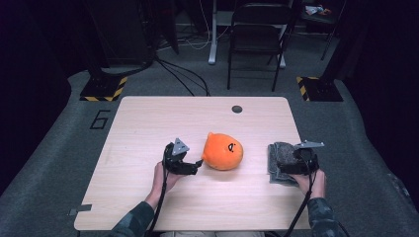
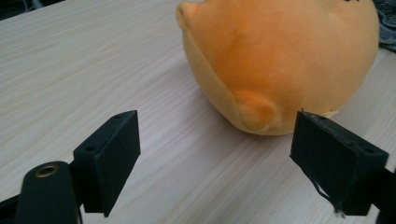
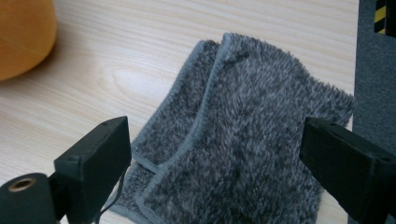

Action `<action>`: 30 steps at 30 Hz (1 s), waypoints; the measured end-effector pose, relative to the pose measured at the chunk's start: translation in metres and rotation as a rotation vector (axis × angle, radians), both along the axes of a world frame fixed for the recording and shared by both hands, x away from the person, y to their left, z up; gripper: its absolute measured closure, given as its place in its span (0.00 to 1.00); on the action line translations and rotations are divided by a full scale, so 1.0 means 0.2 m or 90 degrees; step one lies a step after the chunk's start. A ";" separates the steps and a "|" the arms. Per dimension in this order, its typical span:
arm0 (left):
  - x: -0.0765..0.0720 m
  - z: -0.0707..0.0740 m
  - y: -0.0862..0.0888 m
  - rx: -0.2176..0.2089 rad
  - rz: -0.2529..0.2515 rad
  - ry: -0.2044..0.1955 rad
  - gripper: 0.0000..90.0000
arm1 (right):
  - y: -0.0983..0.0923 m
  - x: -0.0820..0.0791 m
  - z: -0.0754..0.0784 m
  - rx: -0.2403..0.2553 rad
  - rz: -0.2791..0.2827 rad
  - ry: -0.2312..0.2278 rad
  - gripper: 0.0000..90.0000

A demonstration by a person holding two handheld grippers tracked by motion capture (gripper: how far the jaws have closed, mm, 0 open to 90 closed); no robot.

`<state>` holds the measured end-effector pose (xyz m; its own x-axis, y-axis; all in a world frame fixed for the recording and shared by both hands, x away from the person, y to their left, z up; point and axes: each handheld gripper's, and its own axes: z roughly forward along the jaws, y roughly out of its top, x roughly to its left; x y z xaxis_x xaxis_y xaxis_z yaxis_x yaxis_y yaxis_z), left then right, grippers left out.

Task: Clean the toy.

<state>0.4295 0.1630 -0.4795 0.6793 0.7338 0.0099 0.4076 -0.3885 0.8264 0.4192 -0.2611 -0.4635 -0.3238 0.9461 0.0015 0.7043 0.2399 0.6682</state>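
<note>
**Q:** Surface and surroundings?

**Me:** Pale wooden table (image 1: 148, 197) on grey carpet, dark room; a black chair (image 1: 257, 34) stands beyond the far edge. A small dark disc (image 1: 237, 109) sits near the table's far edge.

**Q:** Where are the things?

**Me:** Orange plush toy (image 1: 223, 151) lies about mid-table, slightly toward my near edge. Folded grey fuzzy cloth (image 1: 277, 150) lies by the table's right edge, well apart from the toy.

**Q:** Your left gripper?

**Me:** My left gripper (image 1: 197, 164) lies low on the table just beside the toy's left side, tips aimed at it. In the left gripper view the jaws stand spread, the toy (image 2: 280, 60) just beyond the tips, a small nub of it facing the gap. Pads are not pressing on it.

**Q:** Right one?

**Me:** My right gripper (image 1: 289, 168) sits over the near part of the cloth. In the right gripper view the jaws are spread wide with the cloth (image 3: 252, 140) lying between and beneath them; no pinch. The toy's edge (image 3: 23, 37) shows at the upper left there.
</note>
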 end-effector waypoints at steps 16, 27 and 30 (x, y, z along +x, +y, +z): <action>0.04 -0.06 -0.12 -0.004 -0.052 0.015 0.48 | -0.03 0.12 -0.16 -0.035 -0.026 0.040 0.14; 0.03 -0.07 -0.12 -0.009 -0.055 0.023 0.57 | -0.06 0.15 -0.22 -0.027 -0.021 0.072 0.13; 0.03 -0.06 -0.12 -0.008 -0.055 0.024 0.58 | -0.07 0.15 -0.23 -0.025 -0.054 0.073 0.06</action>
